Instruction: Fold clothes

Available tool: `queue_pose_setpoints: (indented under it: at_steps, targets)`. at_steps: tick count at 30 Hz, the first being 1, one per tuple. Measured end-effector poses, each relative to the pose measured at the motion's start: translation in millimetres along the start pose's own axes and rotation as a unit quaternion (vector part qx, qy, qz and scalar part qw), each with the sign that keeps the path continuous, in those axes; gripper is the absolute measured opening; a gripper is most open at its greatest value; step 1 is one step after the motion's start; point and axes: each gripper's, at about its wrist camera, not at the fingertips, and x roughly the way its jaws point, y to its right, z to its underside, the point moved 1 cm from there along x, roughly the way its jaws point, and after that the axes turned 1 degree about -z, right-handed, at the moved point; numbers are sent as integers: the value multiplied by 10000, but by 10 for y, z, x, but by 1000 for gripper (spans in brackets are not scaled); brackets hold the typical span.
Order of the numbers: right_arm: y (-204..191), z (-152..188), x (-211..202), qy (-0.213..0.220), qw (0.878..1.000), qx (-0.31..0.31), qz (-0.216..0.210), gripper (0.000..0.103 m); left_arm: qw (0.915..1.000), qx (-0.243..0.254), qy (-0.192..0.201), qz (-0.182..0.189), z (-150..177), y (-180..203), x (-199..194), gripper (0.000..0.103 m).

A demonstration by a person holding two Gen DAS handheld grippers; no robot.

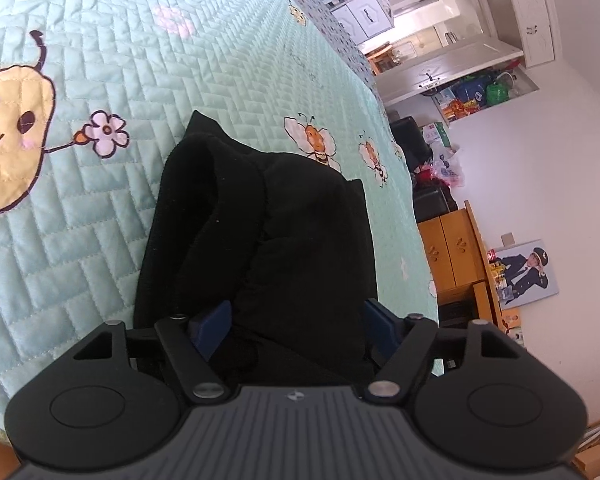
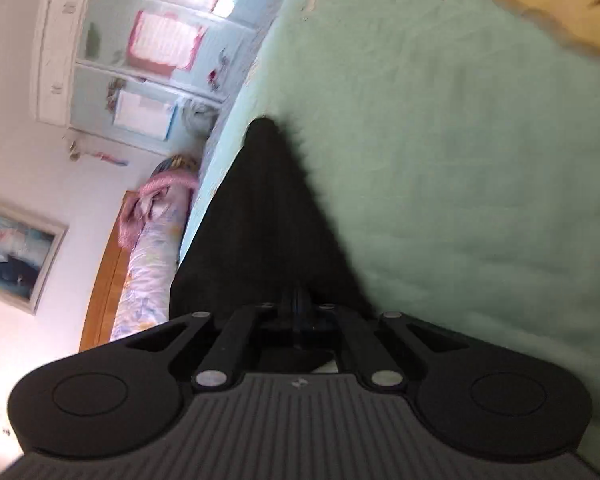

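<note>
Quilted mint bedspread (image 1: 228, 80) carries the soft, limp black garment (image 1: 268, 232) bunched near its edge, with the left claw (image 1: 296, 320) apart around a thick fold and the right claw (image 2: 298, 312) pinched together on a corner, best gripped at hems
</note>
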Motion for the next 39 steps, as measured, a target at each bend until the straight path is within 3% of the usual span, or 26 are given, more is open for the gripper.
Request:
queue_pose_setpoints:
  at_steps: [1, 5, 7, 8, 9, 10, 11, 12, 14, 15, 17, 20, 23, 26, 28, 29, 31, 32, 33, 34, 35, 37, 39]
  targets:
    - [-40, -16, -43, 9, 10000, 23, -9, 5, 10000, 7, 9, -12, 2, 1, 1, 75]
    - [-334, -77, -57, -8, 9984, -129, -550, 23, 9998, 173, 80, -31, 39, 24, 13, 75]
    - [-450, -126, 27, -66, 9958, -309, -857, 44, 9997, 201, 165, 50, 61, -11, 12, 75]
    - [-440, -161, 103, -107, 9961, -371, -799, 59, 9996, 160, 202, 99, 69, -36, 12, 75]
    - [-411, -201, 183, -171, 9968, -430, -660, 63, 9996, 111, 231, 152, 72, -56, 9, 75]
    - [-334, -250, 259, -278, 9981, -441, -317, 53, 9995, 86, 242, 171, 73, -68, 10, 75]
    - [-293, -284, 279, -283, 9989, -323, -171, 15, 9995, 106, 250, 164, 77, -61, 8, 75]
    - [-252, -318, 300, -288, 9994, -205, -26, 4, 9995, 153, 252, 138, 82, -44, 5, 75]
    - [-207, -377, 325, -272, 9994, -34, 221, 10, 9993, 237, 268, 77, 96, -10, -1, 75]
    - [-320, -373, 280, -169, 9995, -191, 178, 19, 9993, 248, 286, 62, 102, -2, -2, 75]
    - [-565, -352, 280, -195, 9983, -535, -84, 24, 9992, 204, 323, 69, 112, -7, -4, 75]
    - [-933, -304, 535, -798, 9893, -992, -719, 31, 9992, 184, 332, 116, 108, -34, -4, 75]
    - [-1245, -217, 949, -1459, 9740, -1339, -1096, 38, 9991, 161, 359, 154, 121, -49, -11, 74]
    - [-1388, -232, 1432, -1962, 9636, -1318, -1250, 48, 9990, 183, 384, 153, 132, -46, -12, 75]
    - [-1345, -258, 1784, -2248, 9610, -1238, -1031, 50, 9989, 228, 387, 144, 138, -29, -13, 75]
    - [-1267, -273, 1925, -2270, 9639, -1211, -684, 48, 9988, 266, 378, 133, 139, -22, -12, 74]
    - [-1136, -343, 2105, -2268, 9687, -990, -203, 14, 9988, 288, 365, 125, 135, -17, -11, 74]
    - [-1128, -352, 2083, -2207, 9712, -881, -158, 14, 9989, 271, 364, 131, 135, -21, -15, 74]
    - [-1140, -354, 2053, -2131, 9736, -811, -128, 16, 9989, 242, 369, 148, 134, -32, -19, 74]
    - [-1216, -333, 1979, -1991, 9759, -878, -167, 25, 9989, 212, 375, 167, 133, -45, -22, 74]
    - [-1282, -318, 1841, -1808, 9786, -934, -309, 39, 9989, 191, 388, 178, 136, -51, -25, 75]
    - [-1312, -405, 1628, -1506, 9820, -777, -829, 52, 9988, 156, 417, 194, 144, -59, -32, 75]
    - [-1224, -494, 1480, -1323, 9849, -469, -1016, 57, 9987, 192, 447, 168, 157, -43, -37, 75]
